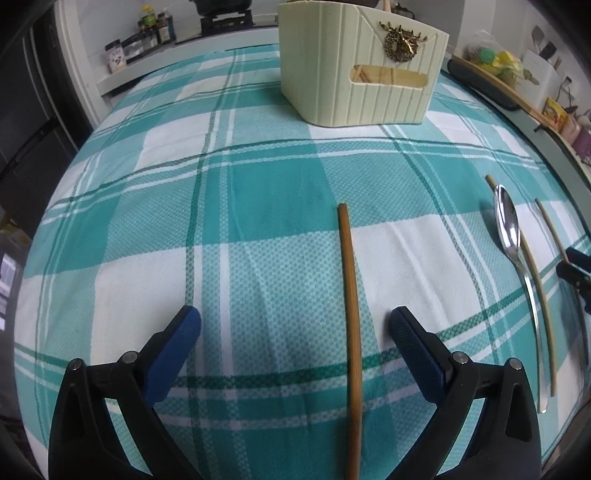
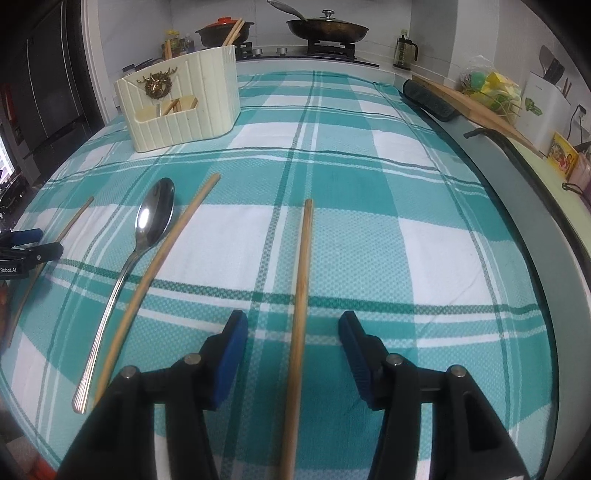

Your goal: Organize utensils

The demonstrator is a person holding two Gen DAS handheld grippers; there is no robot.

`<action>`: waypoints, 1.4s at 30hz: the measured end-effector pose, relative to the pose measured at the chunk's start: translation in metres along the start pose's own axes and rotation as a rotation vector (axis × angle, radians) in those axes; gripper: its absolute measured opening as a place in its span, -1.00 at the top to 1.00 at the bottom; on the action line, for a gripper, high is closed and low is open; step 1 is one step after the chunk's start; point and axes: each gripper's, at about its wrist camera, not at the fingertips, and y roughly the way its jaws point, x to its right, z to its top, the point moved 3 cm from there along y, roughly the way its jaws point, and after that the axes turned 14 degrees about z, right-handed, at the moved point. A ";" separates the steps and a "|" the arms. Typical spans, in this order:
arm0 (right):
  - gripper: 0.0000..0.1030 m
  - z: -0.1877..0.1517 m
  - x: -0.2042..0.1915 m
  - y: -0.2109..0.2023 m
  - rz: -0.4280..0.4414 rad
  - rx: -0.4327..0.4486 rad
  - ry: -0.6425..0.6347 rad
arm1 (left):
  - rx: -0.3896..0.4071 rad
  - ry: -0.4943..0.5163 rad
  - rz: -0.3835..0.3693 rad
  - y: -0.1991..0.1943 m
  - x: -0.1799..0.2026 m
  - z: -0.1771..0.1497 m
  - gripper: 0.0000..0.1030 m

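Left wrist view gives me a brown chopstick (image 1: 351,314) lying flat on the teal-and-white checked tablecloth (image 1: 258,206), a thin round stick that runs from the bottom edge up toward 12 o'clock. It lies in the gap of my left gripper (image 1: 295,325), nearer the right-hand finger; the jaws are spread wide and hold nothing. Toward 3 o'clock I see a shiny steel spoon (image 1: 511,236), bowl up and pointing away, with a paler chopstick (image 1: 539,295) just beside it on its right, and a third stick (image 1: 550,225) farther out, next to the tip of my other gripper at the frame edge. At 12 o'clock stands a cream ribbed holder (image 1: 332,74) with a brass deer badge and a cut-out handle slot.

Right wrist view shows another light wooden chopstick (image 2: 301,295) lying lengthwise between the fingers of my right gripper (image 2: 293,328), jaws wide apart, touching nothing. At 10 o'clock lie a second chopstick (image 2: 162,258) and the spoon (image 2: 153,218), its ridged handle toward me; they angle toward each other at the near ends. The holder (image 2: 184,107) stands at 11 o'clock with chopsticks upright in it. A frying pan (image 2: 327,29) sits on the stove beyond.
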 end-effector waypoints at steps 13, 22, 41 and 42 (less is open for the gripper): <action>-0.02 0.045 0.011 0.032 0.013 0.014 -0.031 | 0.037 0.062 -0.037 0.005 0.020 0.033 -0.23; 0.87 0.068 0.011 0.046 -0.003 -0.017 -0.016 | 0.077 0.143 -0.032 -0.009 0.045 0.029 0.91; 0.88 0.097 -0.025 -0.103 0.232 0.247 0.058 | 0.329 -0.083 -0.209 -0.168 -0.024 0.048 0.92; 0.88 0.098 -0.030 -0.112 0.232 0.267 0.041 | 0.340 -0.094 -0.218 -0.174 -0.027 0.049 0.92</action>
